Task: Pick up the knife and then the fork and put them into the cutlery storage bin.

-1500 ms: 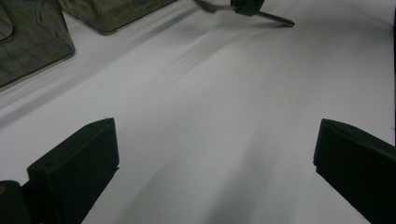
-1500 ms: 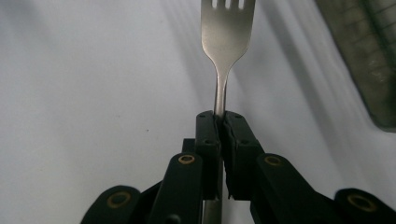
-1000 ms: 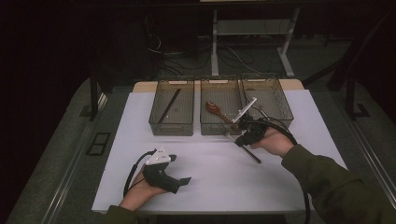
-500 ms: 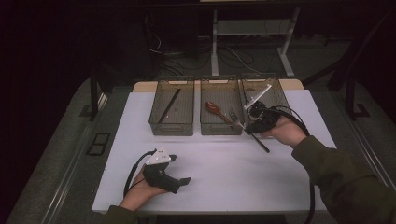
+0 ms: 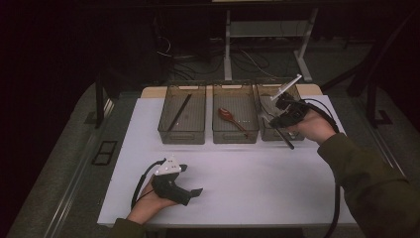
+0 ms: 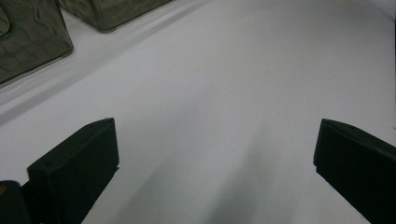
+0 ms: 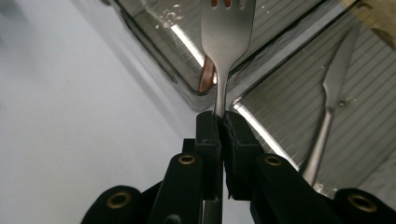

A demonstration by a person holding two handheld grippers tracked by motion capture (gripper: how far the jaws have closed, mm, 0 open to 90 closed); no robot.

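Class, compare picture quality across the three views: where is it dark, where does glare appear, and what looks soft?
High view: surroundings nearly black, the white table top brightly lit. Right gripper view: bright glare streaks on the clear plastic bin; the silver metal fork is sharp, the silver knife softer. Left gripper view: even white surface, soft shadows beneath the black left hand-held gripper.

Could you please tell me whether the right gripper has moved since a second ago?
Yes. Shut on the fork, the right gripper has gone rightward and away, toward the right-hand bin.

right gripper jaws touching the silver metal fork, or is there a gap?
Touching. The right gripper view shows the right gripper with its black jaws pressed shut on the handle of the silver metal fork, no gap on either side.
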